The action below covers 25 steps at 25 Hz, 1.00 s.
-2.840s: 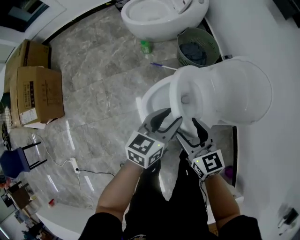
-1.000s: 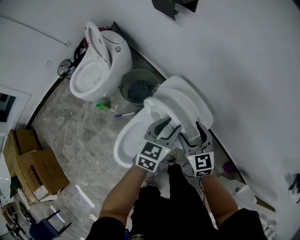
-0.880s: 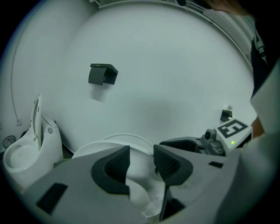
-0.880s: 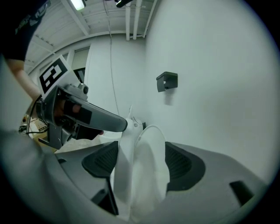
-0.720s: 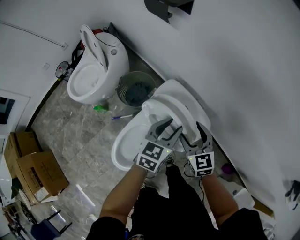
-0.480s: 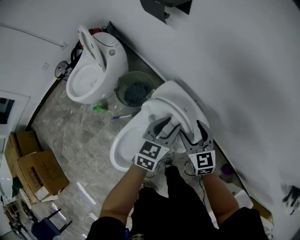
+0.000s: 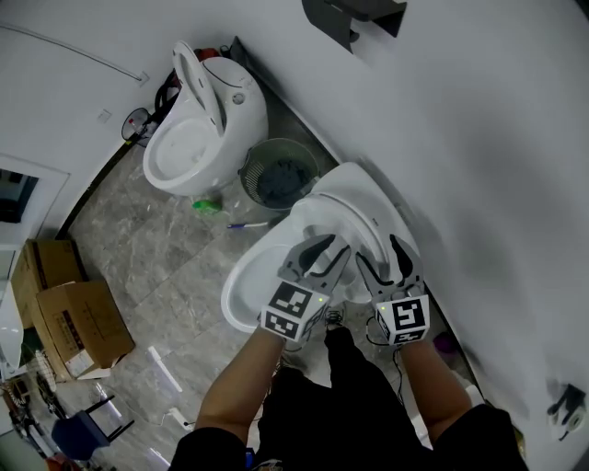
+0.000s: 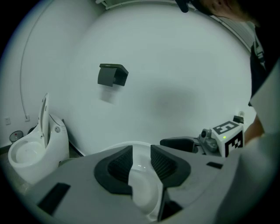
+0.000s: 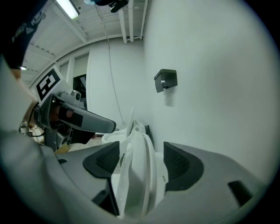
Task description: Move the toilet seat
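Observation:
The near toilet's white seat (image 7: 342,219) stands raised together with its lid against the wall, above the open bowl (image 7: 250,287). My left gripper (image 7: 317,248) holds the seat's rim from the front. In the left gripper view the white seat rim (image 8: 142,183) fills the gap of the left gripper (image 8: 141,159), whose jaws are closing on it. My right gripper (image 7: 382,256) sits beside it to the right. In the right gripper view the right gripper (image 9: 140,162) is open, with the seat and lid (image 9: 131,175) standing edge-on between its pads, clear of both.
A second toilet (image 7: 198,120) with its lid up stands further along the wall. A round waste basket (image 7: 281,179) sits between the two. A black holder (image 7: 354,18) hangs on the wall above. Cardboard boxes (image 7: 64,317) lie at the left on the marble floor.
The head view has swung from looking down at the floor toward the wall. Both grippers stay at the raised seat, and the left jaws have narrowed onto its rim.

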{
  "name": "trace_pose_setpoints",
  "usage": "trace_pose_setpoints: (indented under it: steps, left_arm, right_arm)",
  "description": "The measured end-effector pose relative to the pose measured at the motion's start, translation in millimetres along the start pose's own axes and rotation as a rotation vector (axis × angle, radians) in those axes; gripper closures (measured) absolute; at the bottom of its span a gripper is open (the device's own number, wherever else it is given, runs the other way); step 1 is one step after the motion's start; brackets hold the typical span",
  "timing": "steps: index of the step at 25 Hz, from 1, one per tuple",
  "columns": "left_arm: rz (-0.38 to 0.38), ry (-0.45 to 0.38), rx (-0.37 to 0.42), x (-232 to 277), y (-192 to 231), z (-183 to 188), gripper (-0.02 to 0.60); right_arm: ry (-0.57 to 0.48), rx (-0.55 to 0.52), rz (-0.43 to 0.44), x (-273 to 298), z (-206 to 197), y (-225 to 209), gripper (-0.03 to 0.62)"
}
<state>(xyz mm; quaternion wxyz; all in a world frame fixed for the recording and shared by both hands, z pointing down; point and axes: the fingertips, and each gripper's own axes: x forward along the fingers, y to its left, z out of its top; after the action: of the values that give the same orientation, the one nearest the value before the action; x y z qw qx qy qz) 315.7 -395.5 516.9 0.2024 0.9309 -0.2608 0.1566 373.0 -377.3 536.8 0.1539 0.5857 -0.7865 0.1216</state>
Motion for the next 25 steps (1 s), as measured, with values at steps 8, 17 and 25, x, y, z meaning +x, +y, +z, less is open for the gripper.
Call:
trace_pose_setpoints:
  steps: [8,17,25]
  left_arm:
    - [0.134,-0.043,-0.014,-71.7,23.6,-8.0,0.539]
    - [0.299,-0.098,-0.021,-222.0,36.5,-28.2,0.574]
    - [0.406,-0.185,-0.004,-364.1,28.1,-38.6,0.577]
  right_arm:
    - [-0.037,-0.032,0.064,-4.8,24.5,38.0,0.306]
    - [-0.076,-0.067,0.2,-34.8,64.9,130.5,0.586]
    - [-0.132,0.065,0.298,-80.4,110.0,240.0,0.589]
